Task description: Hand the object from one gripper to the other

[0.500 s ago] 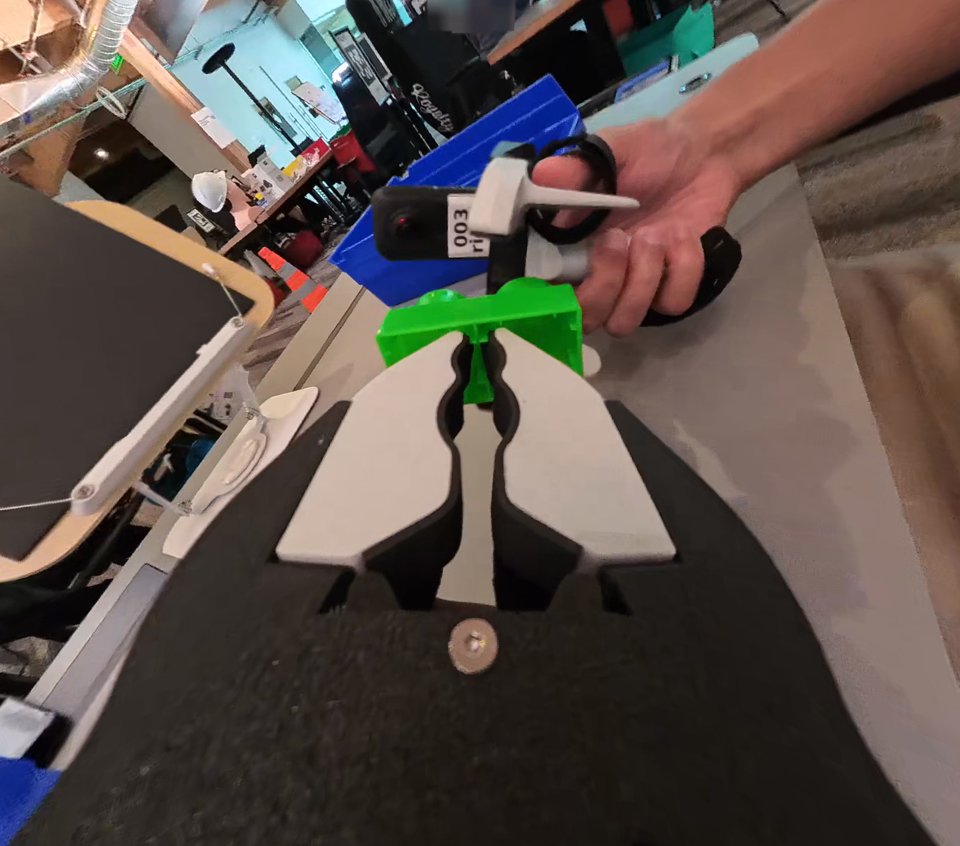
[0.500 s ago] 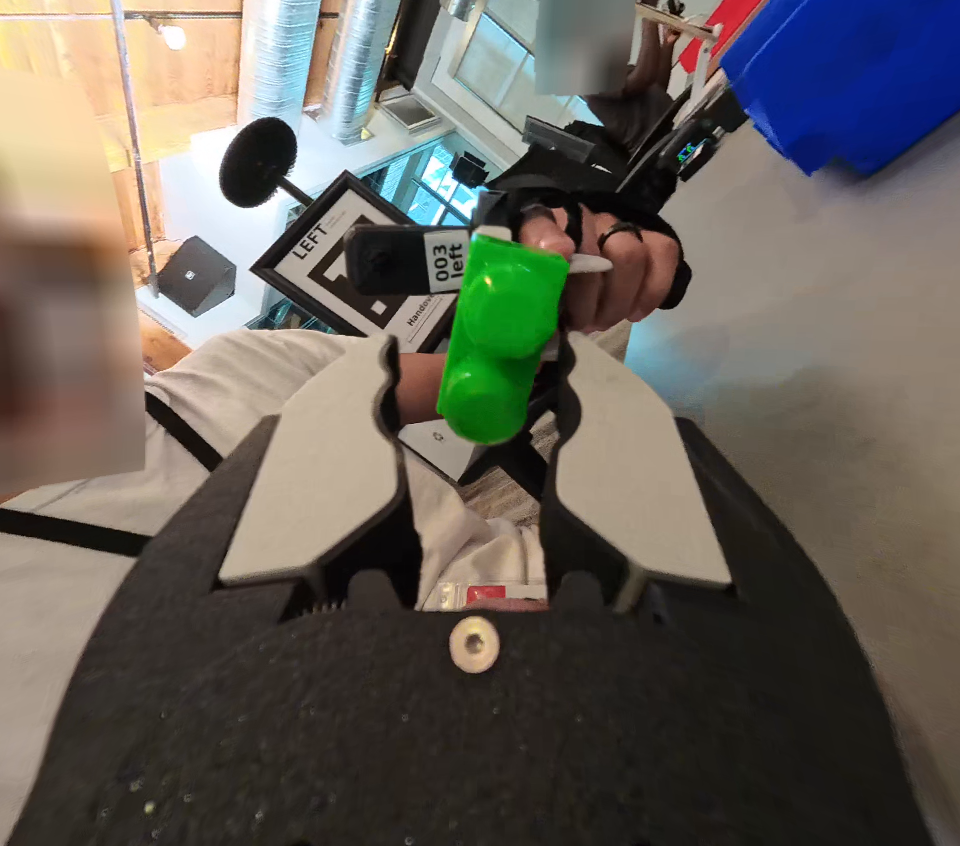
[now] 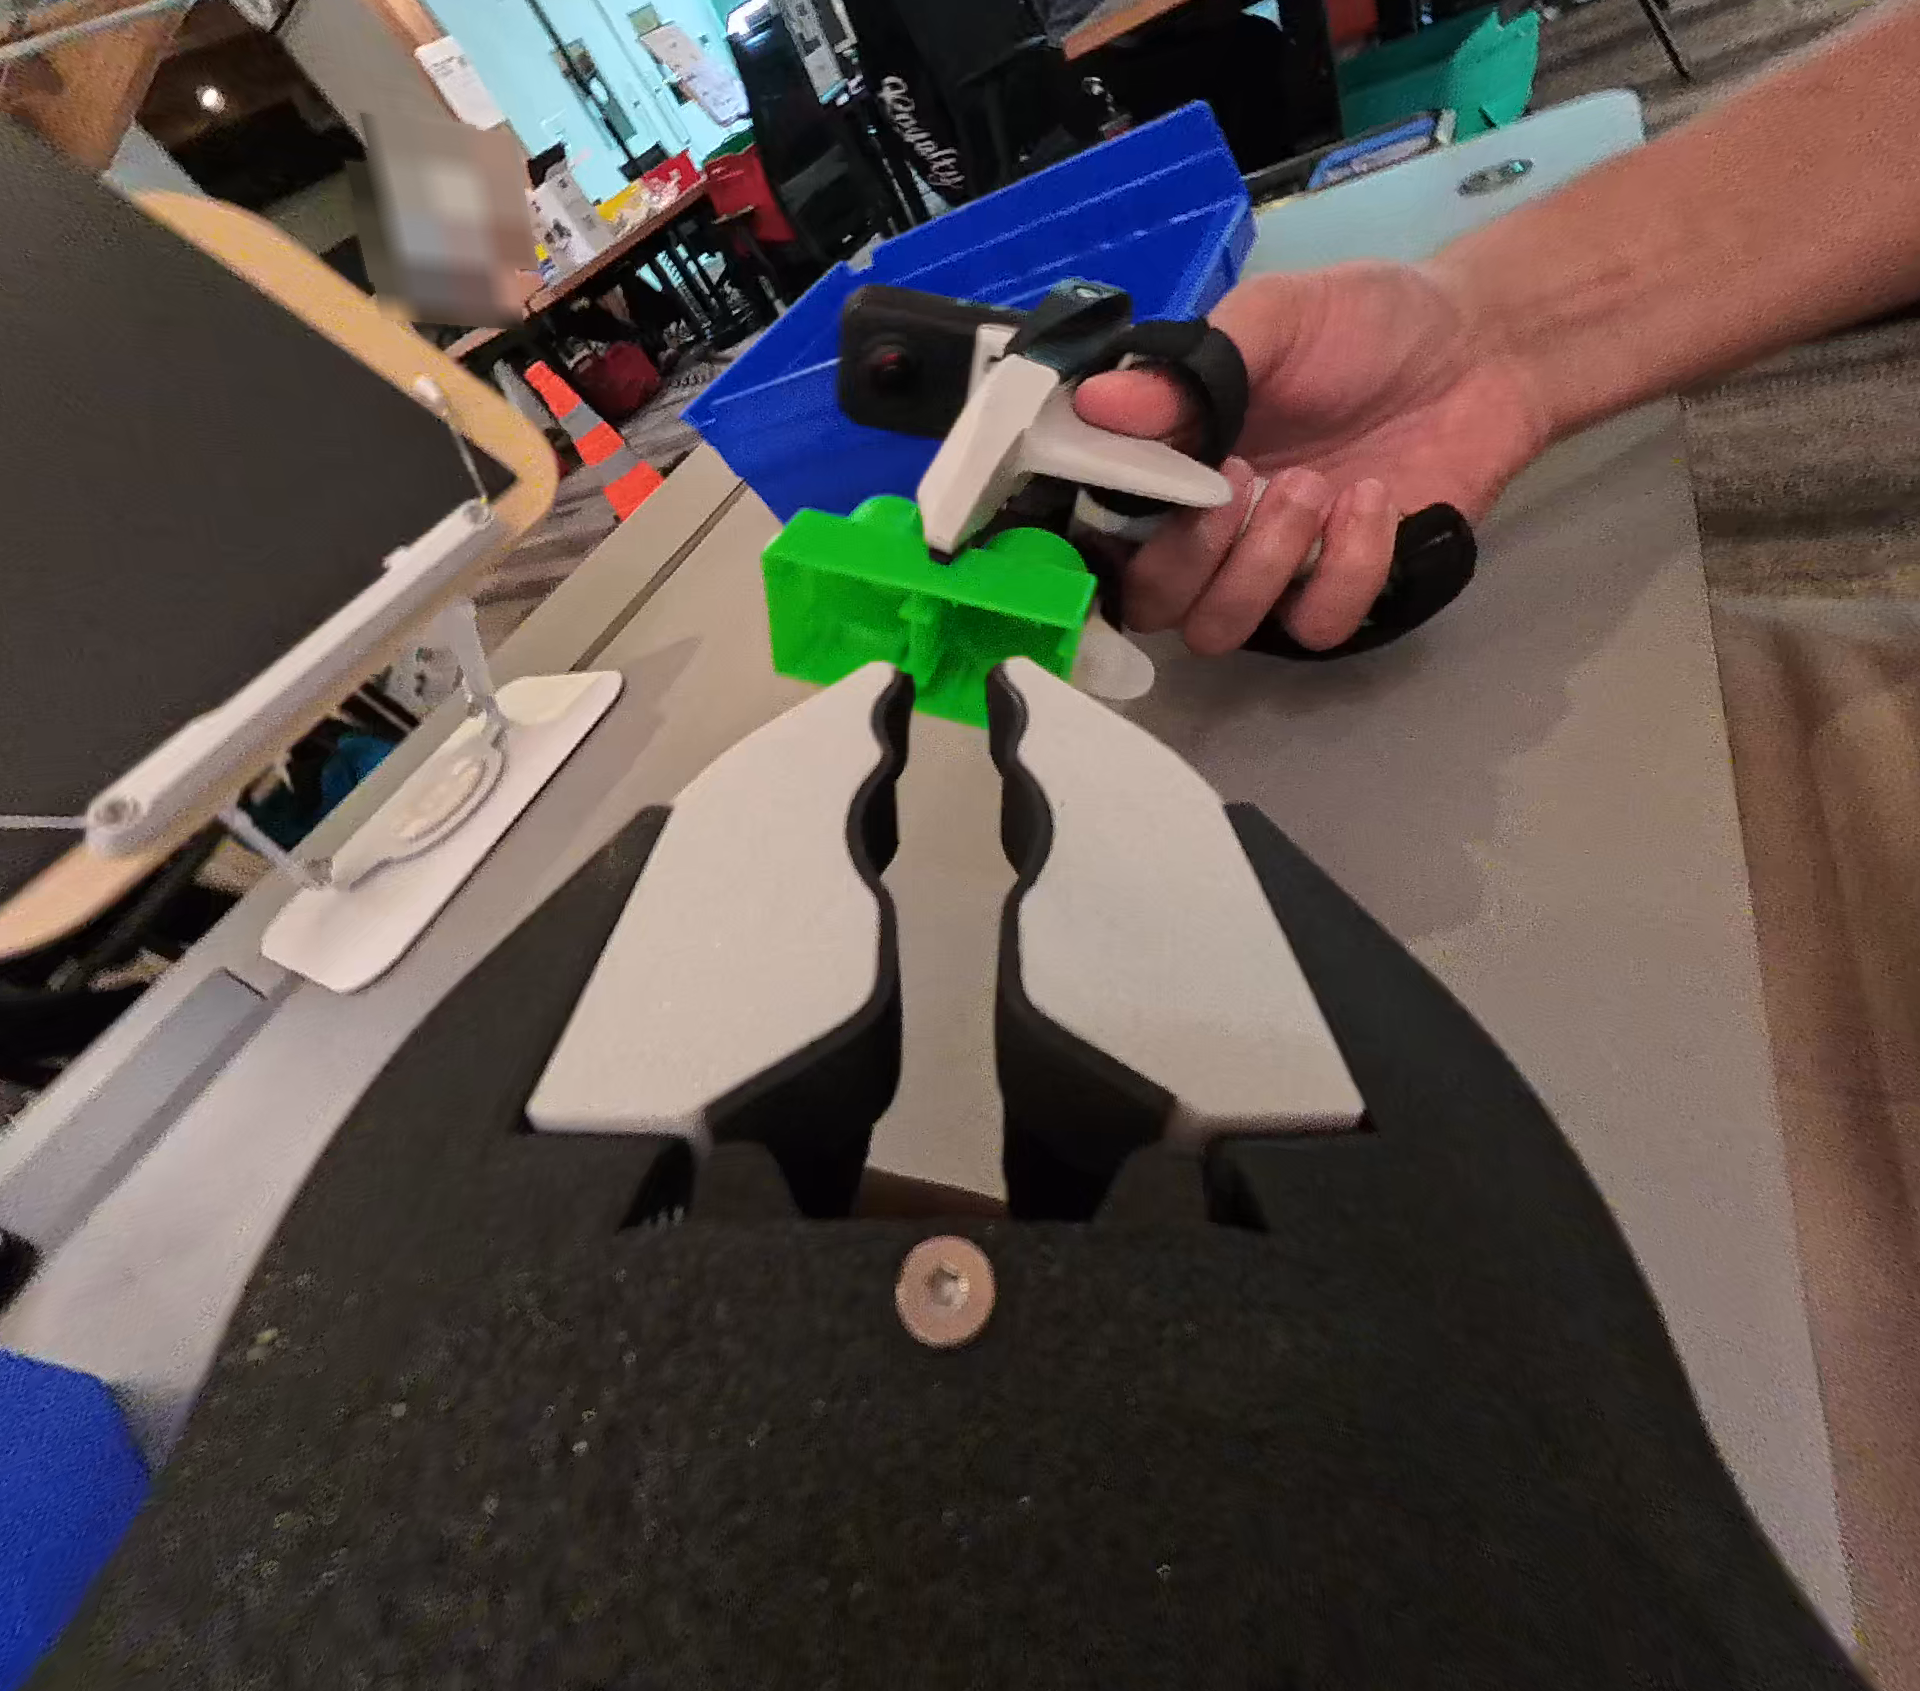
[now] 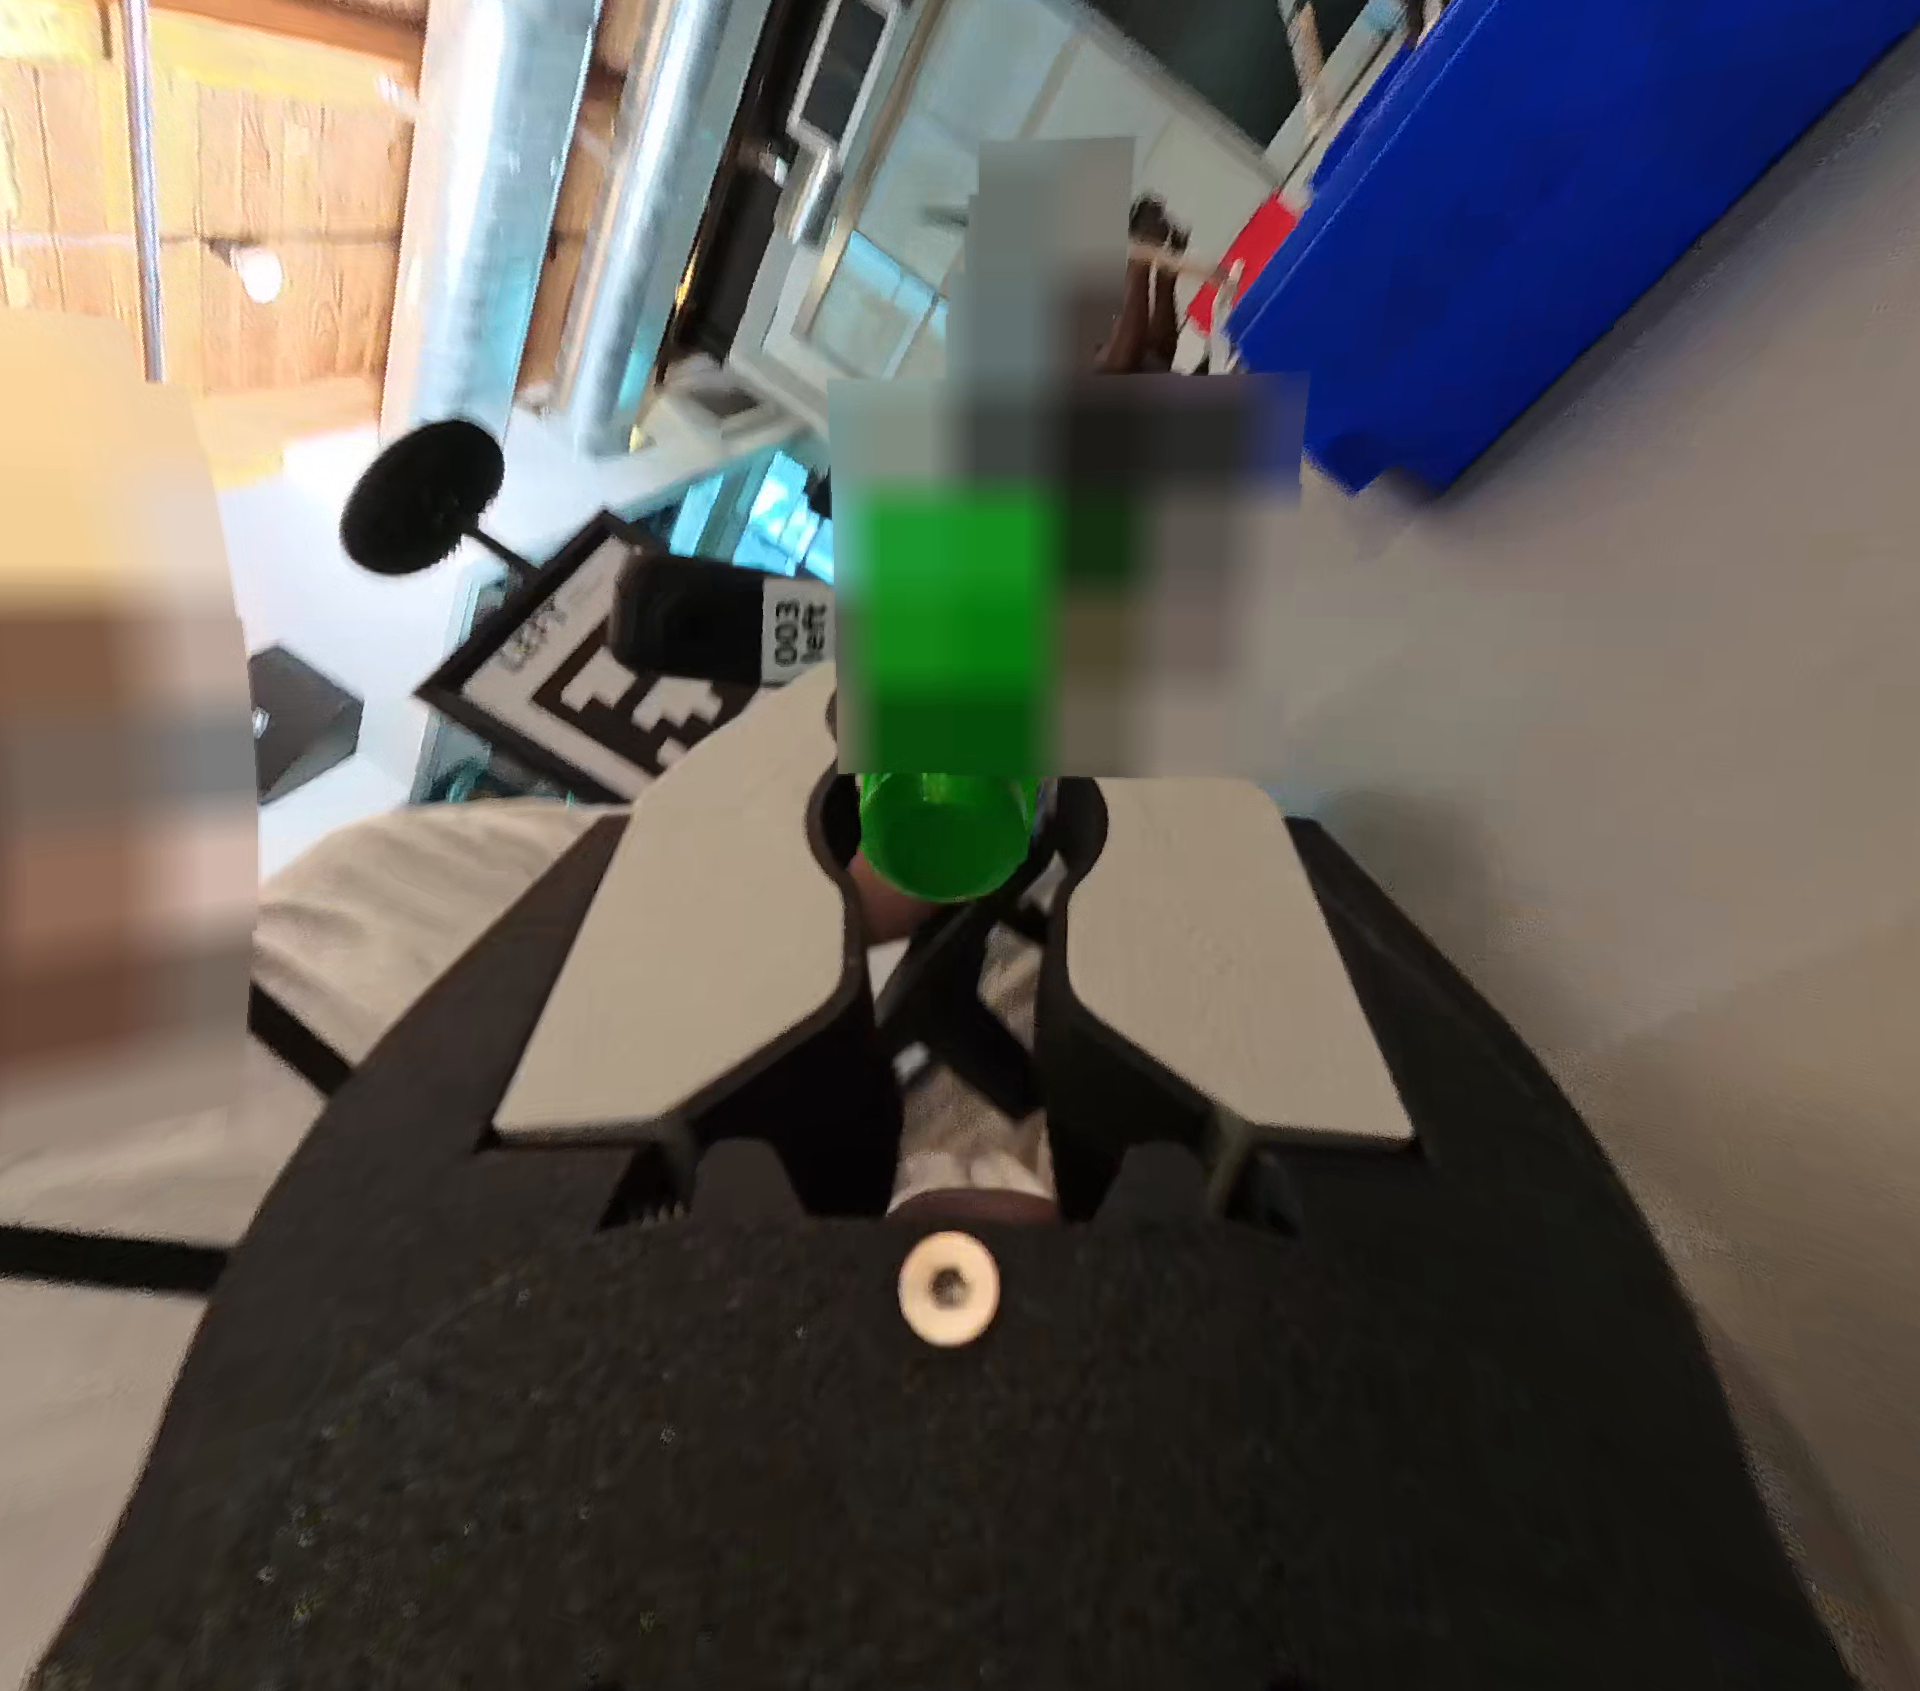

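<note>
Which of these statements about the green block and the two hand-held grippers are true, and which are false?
1. The left hand-held gripper pinches the green block. True.
2. The block lies on the table. False: it is held above the grey table.
3. A blue bin stands behind the block. True.
4. The right hand-held gripper is far from the block. False: its fingers flank the block.

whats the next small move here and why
Probably squeeze the right tool shut on the bright green plastic studded block. Its fingers straddle the block, but firm contact isn't clear, while the left tool pinches the block's rib. Left should release only afterwards.
</note>
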`<action>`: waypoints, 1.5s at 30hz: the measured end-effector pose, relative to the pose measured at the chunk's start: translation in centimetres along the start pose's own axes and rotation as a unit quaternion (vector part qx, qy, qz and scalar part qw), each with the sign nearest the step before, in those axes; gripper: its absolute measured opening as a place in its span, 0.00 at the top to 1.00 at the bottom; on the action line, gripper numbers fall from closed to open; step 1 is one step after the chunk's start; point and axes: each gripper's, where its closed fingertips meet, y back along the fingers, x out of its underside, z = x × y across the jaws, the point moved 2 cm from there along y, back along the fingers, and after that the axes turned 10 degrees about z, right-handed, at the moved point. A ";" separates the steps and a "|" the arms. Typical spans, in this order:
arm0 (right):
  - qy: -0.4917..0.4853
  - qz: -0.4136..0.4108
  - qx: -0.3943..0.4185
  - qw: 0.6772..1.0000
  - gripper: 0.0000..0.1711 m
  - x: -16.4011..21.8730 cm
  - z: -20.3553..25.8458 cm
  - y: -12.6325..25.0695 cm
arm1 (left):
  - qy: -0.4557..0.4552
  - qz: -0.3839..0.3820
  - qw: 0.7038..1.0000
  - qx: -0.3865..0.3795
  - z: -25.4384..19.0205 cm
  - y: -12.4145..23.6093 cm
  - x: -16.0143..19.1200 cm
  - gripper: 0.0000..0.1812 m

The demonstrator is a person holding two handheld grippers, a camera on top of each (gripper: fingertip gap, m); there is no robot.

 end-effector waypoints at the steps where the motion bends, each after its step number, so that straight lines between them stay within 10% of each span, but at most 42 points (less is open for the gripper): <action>1: -0.007 -0.031 0.004 0.999 0.81 -0.7 -0.3 0.8 | 0.022 0.001 1.000 -0.002 0.4 0.0 0.0 0.90; 9: -0.089 -0.211 -0.063 0.971 0.81 -2.6 -0.6 2.5 | 0.079 0.036 0.994 -0.064 1.6 -1.3 0.5 0.65; 32: -0.175 -0.037 -0.119 0.977 0.81 2.1 -0.6 -3.2 | 0.013 0.081 0.996 -0.027 -0.1 -2.0 1.3 0.57; 40: 0.062 0.023 0.081 0.994 0.62 0.0 -0.8 -0.1 | 0.132 0.080 0.988 0.025 0.9 -1.3 1.5 0.57; 45: 0.406 0.078 0.300 0.860 0.53 -0.6 -1.2 0.9 | 0.352 0.036 0.929 0.109 2.7 -0.5 0.9 0.57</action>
